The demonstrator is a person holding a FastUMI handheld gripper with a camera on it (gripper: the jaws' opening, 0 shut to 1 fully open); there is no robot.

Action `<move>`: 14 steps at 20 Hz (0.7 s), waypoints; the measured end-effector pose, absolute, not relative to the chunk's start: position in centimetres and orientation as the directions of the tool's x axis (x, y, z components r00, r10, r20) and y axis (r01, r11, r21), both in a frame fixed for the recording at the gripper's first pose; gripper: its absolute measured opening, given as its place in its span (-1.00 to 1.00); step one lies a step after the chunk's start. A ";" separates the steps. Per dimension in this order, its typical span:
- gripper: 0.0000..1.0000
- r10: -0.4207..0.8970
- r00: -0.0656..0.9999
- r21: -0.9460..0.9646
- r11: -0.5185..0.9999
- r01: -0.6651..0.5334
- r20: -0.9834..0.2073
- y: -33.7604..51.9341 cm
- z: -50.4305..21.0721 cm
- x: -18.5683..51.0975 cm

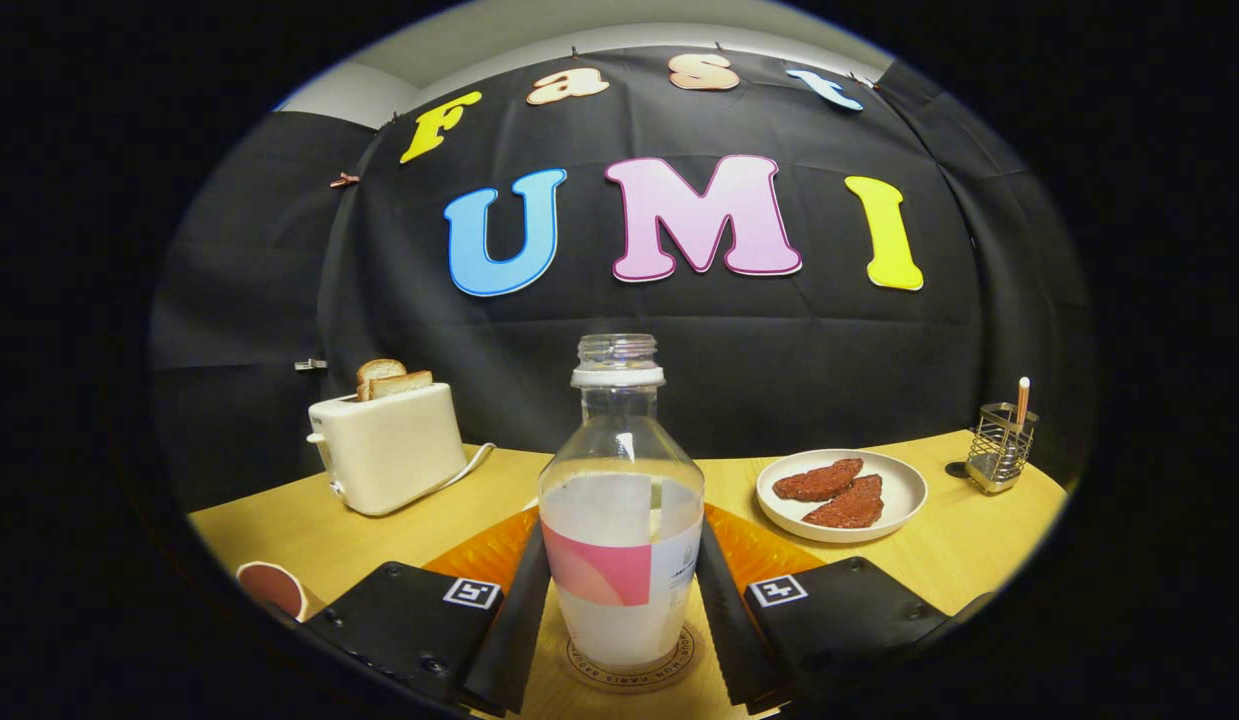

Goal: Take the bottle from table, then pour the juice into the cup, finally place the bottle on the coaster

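On the round coaster, clear bottle between black fingers.

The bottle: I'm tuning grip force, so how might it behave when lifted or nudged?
The bottle looks like smooth clear plastic with a glossy label, so probably slippery. It is about half full of pale liquid, likely moderately heavy and sloshy. Tall and uncapped, standing on the coaster with the gripper fingers against both its sides, it could tip and spill.

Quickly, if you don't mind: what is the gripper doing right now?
Gripper: fingers flank the bottle standing on the coaster; whether they press on it cannot be told.
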State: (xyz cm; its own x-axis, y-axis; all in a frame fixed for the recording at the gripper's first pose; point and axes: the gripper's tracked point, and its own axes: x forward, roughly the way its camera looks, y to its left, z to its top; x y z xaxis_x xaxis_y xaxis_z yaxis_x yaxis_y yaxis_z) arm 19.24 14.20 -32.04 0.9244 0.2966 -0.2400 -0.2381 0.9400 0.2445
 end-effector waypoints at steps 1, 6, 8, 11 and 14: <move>0.50 0.299 0.924 0.244 0.939 -0.241 -0.239 14.3 -32.3 19.4; 0.51 0.308 0.917 0.240 0.938 -0.249 -0.254 15.1 -33.4 19.0; 0.50 0.304 0.920 0.237 0.940 -0.247 -0.249 15.0 -33.5 18.9; 0.52 0.291 0.922 0.245 0.942 -0.230 -0.254 14.8 -33.5 19.0; 0.56 0.291 0.922 0.251 0.941 -0.228 -0.256 14.9 -33.5 18.7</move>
State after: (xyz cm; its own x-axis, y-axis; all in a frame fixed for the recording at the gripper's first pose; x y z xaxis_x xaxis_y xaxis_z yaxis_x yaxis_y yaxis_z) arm 18.73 14.91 -33.50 0.9216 0.2915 -0.2562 -0.2277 0.9408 0.2511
